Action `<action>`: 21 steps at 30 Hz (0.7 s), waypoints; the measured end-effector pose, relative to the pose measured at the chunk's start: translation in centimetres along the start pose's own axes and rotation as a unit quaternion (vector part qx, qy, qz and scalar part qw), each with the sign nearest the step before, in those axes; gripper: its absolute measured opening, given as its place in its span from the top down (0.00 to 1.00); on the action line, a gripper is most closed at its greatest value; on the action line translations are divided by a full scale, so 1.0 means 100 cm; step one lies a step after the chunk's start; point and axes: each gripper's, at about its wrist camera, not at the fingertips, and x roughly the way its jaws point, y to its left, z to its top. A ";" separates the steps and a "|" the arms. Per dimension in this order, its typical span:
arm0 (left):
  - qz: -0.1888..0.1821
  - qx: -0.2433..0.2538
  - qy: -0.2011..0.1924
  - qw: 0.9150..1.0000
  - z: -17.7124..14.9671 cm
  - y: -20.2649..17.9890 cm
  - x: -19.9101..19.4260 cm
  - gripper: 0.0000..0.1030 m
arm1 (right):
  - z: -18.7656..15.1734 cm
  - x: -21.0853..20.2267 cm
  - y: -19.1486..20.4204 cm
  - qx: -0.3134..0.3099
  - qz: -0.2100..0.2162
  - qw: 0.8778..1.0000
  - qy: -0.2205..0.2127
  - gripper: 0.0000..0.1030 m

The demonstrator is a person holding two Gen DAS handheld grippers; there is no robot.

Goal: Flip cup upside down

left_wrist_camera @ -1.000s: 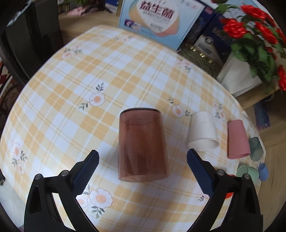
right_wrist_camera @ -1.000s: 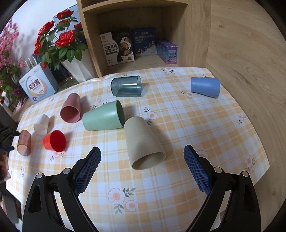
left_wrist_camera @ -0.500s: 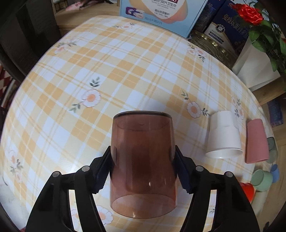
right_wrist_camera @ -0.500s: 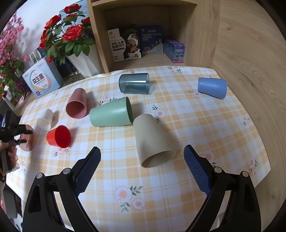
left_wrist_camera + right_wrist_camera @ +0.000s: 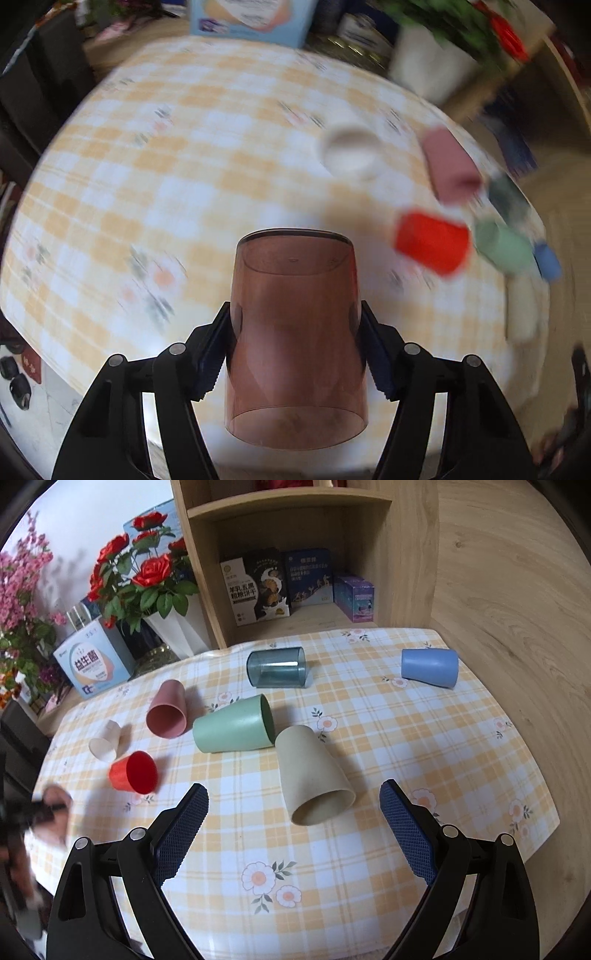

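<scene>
The left gripper (image 5: 295,343) is clamped on the translucent brown cup (image 5: 297,339), its blue pads pressed against both sides of the cup wall, the open mouth facing the camera and the closed base pointing away over the checked tablecloth (image 5: 177,177). Behind it the scene is smeared with motion blur, though a white cup (image 5: 349,153), a pink cup (image 5: 450,173) and a red cup (image 5: 430,242) can be made out lying on the cloth. The right gripper (image 5: 293,834) hangs over the near edge of the table with its fingers spread wide and nothing between them (a beige cup (image 5: 310,773) lies on its side just ahead). Beyond that lie a green cup (image 5: 234,725), a grey-blue transparent cup (image 5: 277,666) and a blue cup (image 5: 430,666).
</scene>
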 end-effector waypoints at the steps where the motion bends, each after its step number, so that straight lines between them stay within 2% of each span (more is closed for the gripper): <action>1: -0.012 0.010 0.010 1.000 -0.013 -0.011 0.000 0.38 | -0.001 -0.001 -0.002 0.002 0.000 1.000 -0.002 0.12; 5: -0.050 0.045 0.042 0.997 -0.040 -0.057 0.006 0.38 | -0.007 -0.003 -0.014 0.018 0.000 1.000 -0.002 0.12; 8: -0.062 0.069 0.039 0.995 -0.047 -0.093 0.014 0.38 | -0.011 -0.005 -0.023 0.022 -0.009 1.000 -0.007 0.12; 11: -0.080 0.070 0.034 0.994 -0.048 -0.127 0.024 0.38 | -0.015 -0.002 -0.036 0.036 -0.016 0.999 -0.001 0.12; 16: -0.081 0.103 0.039 0.991 -0.047 -0.173 0.043 0.38 | -0.017 -0.004 -0.056 0.043 -0.035 0.998 -0.003 0.12; 21: -0.081 0.107 0.062 0.989 -0.059 -0.191 0.059 0.38 | -0.016 -0.005 -0.070 0.056 -0.045 0.997 -0.006 0.12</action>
